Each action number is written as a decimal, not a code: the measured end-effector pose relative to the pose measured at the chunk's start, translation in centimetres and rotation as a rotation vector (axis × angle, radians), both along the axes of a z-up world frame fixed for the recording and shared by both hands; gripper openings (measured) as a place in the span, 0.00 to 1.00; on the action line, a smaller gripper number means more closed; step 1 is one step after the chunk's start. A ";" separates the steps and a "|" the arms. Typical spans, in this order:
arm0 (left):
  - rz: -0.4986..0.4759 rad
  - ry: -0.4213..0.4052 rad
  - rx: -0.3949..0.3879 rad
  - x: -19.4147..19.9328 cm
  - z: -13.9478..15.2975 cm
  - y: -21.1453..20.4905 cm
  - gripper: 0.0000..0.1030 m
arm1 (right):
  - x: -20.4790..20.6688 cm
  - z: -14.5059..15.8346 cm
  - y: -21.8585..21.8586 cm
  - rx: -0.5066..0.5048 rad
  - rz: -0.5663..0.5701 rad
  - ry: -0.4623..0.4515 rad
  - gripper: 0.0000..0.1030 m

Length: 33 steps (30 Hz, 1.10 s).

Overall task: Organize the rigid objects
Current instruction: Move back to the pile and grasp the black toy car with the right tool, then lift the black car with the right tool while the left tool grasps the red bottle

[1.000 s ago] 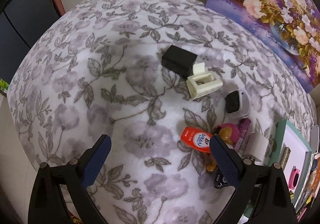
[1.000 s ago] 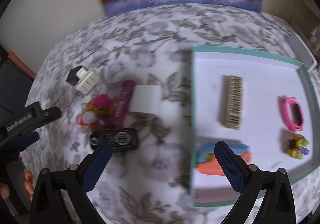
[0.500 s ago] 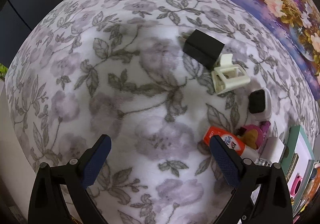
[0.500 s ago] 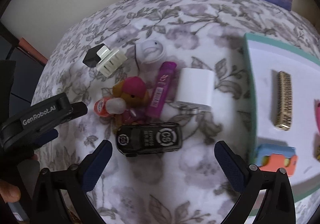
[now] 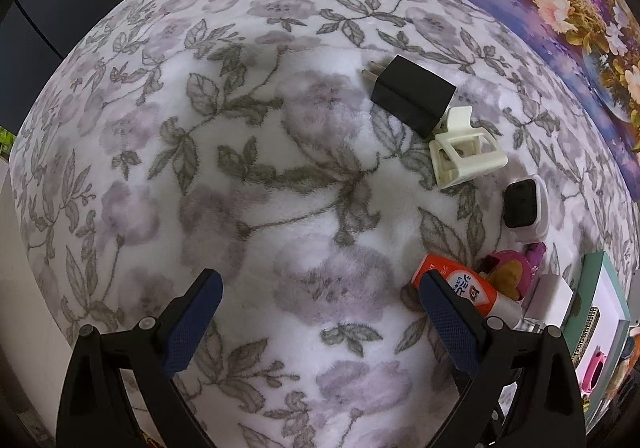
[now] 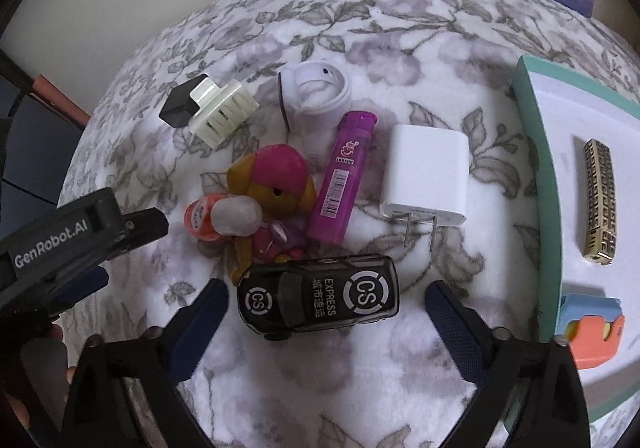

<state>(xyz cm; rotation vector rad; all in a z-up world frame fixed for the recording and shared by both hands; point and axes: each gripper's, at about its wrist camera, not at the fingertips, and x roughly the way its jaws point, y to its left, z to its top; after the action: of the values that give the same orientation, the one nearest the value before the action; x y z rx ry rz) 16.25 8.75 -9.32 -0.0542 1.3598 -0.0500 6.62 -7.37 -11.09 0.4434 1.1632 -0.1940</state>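
Leftmost, the left tongs [image 5: 316,312] gape wide over bare floral blanket [image 5: 240,167], holding nothing, likely parked clear of the work. Next, the loose cluster sits together: black charger [image 6: 180,107], cream hair claw [image 6: 224,115], purple lighter [image 6: 340,179], white charger [image 6: 426,175]. Nearest, the black toy car [image 6: 320,298] lies between the closing, not yet touching right tongs [image 6: 326,314], probably bound for the tray [image 6: 536,151] at right.

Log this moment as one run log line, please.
right gripper: jaws closing, straddling black toy car, pads not touching | left gripper: open, empty, over floral blanket | tray: gold clip, foam block inside
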 end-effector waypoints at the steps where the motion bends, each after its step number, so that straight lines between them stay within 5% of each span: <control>1: -0.001 -0.002 0.000 0.0 0.1 0.0 0.96 | 0.1 0.1 0.1 0.001 0.002 -0.003 0.88; 6: -0.014 -0.007 -0.001 -0.2 0.3 -0.3 0.96 | 0.2 0.5 0.7 0.011 0.027 -0.019 0.74; 18: -0.073 -0.011 -0.068 0.0 0.8 -2.0 0.96 | -0.7 1.7 -0.9 0.007 0.024 -0.031 0.74; 26: -0.186 0.001 -0.168 -0.1 0.4 -5.1 0.96 | -2.0 3.9 -4.0 0.006 -0.032 -0.061 0.74; 33: -0.297 -0.019 -0.180 -0.4 0.2 -7.6 0.96 | -3.4 5.2 -7.0 0.015 -0.103 -0.083 0.74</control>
<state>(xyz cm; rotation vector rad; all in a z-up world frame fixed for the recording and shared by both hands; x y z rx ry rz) 15.83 1.12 -9.13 -0.0024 1.3329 -0.4211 3.23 -14.39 -5.93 0.5209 1.0616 -0.2540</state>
